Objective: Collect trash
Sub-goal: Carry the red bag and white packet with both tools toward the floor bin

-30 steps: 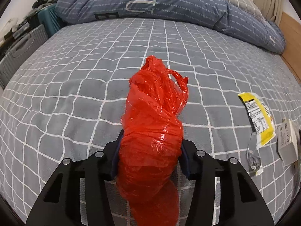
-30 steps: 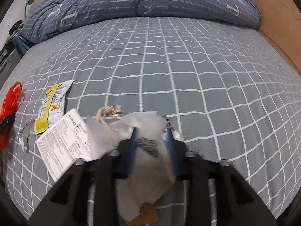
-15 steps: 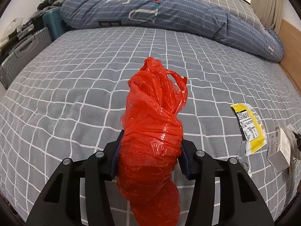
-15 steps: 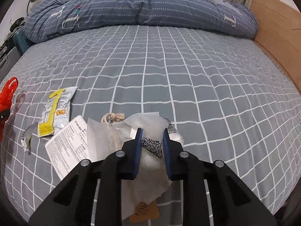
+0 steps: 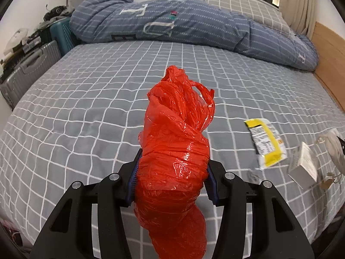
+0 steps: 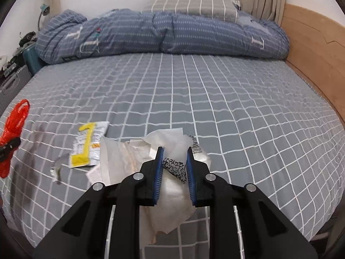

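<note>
The left hand-held gripper [image 5: 172, 179] is clutching the red bag [image 5: 174, 151]; the right hand-held gripper [image 6: 173, 168] is pinching white packaging [image 6: 172, 185], while the yellow wrapper [image 6: 87, 144] is lying uncollected on the bed [image 6: 215, 99]

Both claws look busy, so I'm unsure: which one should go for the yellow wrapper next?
Probably right. The right claw sits close beside the yellow wrapper, though it grips white paper. The left claw is filled by the red bag.
</note>
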`<action>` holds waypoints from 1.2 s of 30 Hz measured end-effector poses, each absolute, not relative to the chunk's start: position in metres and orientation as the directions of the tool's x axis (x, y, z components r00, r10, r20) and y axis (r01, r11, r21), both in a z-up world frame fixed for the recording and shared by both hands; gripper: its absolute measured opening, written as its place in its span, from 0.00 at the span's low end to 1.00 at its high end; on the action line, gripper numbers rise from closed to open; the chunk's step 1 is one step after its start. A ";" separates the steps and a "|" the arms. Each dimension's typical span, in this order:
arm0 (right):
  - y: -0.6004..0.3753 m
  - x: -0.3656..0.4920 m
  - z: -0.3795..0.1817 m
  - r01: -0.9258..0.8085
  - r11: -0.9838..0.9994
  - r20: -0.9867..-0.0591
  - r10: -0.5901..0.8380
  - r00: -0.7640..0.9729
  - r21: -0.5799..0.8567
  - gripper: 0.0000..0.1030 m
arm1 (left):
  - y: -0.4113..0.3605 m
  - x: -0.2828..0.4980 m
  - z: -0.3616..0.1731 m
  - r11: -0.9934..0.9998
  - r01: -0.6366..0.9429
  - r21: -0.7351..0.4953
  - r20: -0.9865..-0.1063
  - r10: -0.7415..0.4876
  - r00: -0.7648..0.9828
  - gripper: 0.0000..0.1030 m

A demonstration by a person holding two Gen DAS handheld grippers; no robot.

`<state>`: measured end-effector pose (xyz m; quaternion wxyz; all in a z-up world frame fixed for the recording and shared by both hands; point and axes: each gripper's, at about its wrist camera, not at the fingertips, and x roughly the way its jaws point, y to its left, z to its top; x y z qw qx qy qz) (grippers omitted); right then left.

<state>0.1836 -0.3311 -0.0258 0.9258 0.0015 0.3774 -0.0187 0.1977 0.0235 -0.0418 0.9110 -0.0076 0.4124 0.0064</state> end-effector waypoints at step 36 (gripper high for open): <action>-0.264 0.060 0.019 -0.078 0.997 -0.629 0.067 0.775 0.010 0.19 | -0.016 0.078 -0.008 0.997 0.070 -0.045 -0.709 -0.081 0.701 0.47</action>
